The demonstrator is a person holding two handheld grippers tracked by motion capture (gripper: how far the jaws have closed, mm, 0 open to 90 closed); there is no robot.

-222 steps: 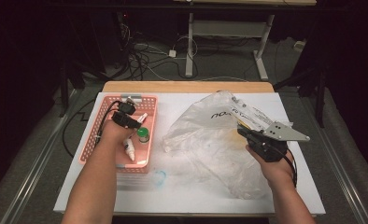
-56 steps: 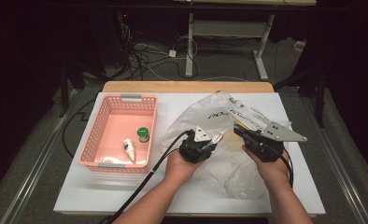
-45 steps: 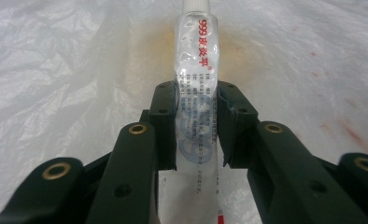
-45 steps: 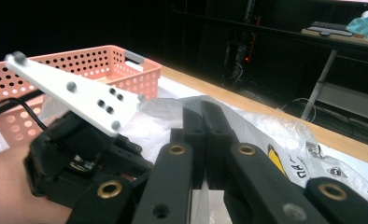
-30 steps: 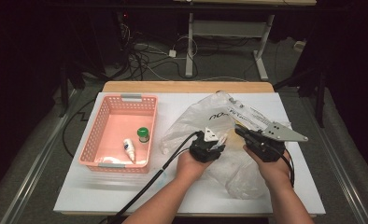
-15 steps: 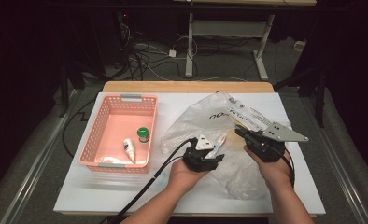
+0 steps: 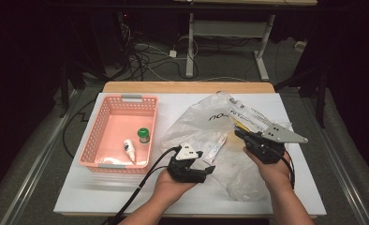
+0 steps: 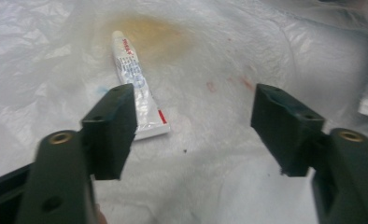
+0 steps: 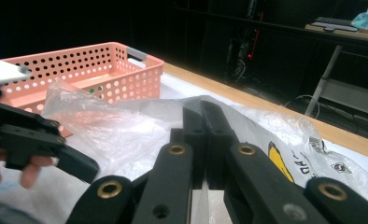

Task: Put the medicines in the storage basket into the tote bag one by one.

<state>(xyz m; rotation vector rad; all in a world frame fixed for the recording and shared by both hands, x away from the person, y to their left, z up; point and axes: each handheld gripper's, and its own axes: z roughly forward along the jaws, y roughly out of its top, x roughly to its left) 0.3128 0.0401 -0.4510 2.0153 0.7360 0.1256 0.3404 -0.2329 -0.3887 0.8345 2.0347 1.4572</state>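
A: How is the left gripper (image 7: 210, 169) held?

B: It is held at the near edge of the clear plastic bag (image 7: 220, 140) on the white table (image 7: 79, 192). Its 2 jaws have just been opening and are seen spread apart, with nothing between them. In the left gripper view a small white tube (image 8: 135, 88) is seen lying flat inside the bag, just past the left jaw and not touched by either pad.

A: And the right gripper (image 7: 242, 136)?

B: Its jaws are pressed together on a fold of the bag, whose edge is held off the table at the right.

A: What is seen beside the bag?

B: A pink basket (image 7: 100, 119) is seen to the left, apart from the bag. 2 things are lying in it: a green-capped bottle (image 7: 143, 135) and a white dropper bottle (image 7: 130, 150).
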